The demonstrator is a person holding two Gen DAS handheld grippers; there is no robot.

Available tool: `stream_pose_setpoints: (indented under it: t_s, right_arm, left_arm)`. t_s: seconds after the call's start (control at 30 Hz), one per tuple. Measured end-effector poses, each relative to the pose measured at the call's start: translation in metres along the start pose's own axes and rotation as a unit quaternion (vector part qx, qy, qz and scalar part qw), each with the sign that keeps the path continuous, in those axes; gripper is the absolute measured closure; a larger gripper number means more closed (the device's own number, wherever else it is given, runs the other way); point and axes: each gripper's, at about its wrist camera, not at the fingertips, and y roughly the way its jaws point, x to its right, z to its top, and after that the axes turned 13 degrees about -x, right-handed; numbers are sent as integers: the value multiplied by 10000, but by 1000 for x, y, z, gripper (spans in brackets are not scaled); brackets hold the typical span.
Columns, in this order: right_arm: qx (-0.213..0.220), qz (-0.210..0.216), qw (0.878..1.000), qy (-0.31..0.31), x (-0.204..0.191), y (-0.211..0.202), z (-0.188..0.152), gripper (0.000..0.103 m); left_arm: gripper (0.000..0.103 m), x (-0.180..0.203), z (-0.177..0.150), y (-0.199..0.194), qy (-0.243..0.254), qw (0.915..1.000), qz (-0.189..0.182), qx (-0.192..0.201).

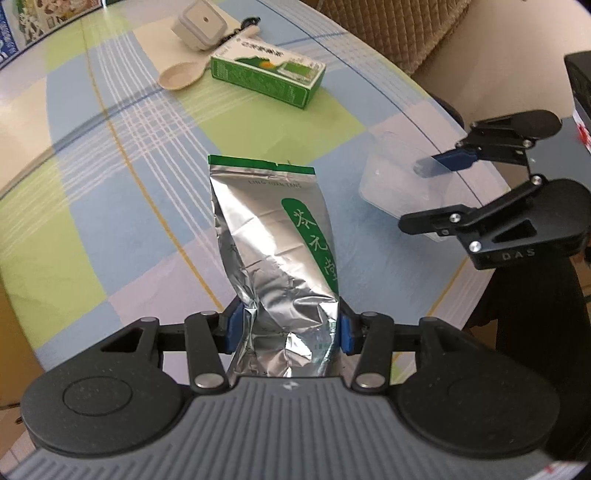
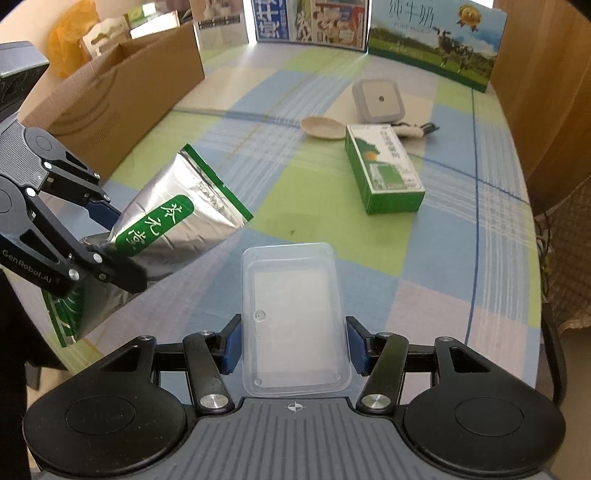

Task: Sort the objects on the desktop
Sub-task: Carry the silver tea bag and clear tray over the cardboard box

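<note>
Left gripper (image 1: 290,332) clamped on foil pouch (image 1: 277,251), frame centre, pouch base hidden behind housing. Right gripper (image 2: 291,345) straddles clear tray (image 2: 295,317), lower centre; pad contact indiscernible. Upper right: spoon (image 2: 321,127) handle hidden behind green box (image 2: 384,166).

A silver foil tea pouch (image 1: 280,258) is clamped between the blue pads (image 1: 235,326) of the left gripper (image 1: 290,328), with a green box (image 1: 267,72), beige spoon (image 1: 181,75) and grey square device (image 1: 200,24) seen beyond it, and a clear plastic tray (image 1: 400,177) straddled by the right gripper (image 1: 413,195) to its right.
</note>
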Motion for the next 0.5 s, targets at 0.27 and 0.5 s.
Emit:
stream_pose_setpoints:
  t_s: [0.27,0.5]
  right_arm:
    - [259,10,9996,-62,-20,-27,7,50]
    - [489,16,9986,-216,-43,-46,23,50]
  left_arm:
    - [60,-5,-13,-40,-129,9995,200,207]
    - [60,-14,-31,-73,-296,9983,314,400]
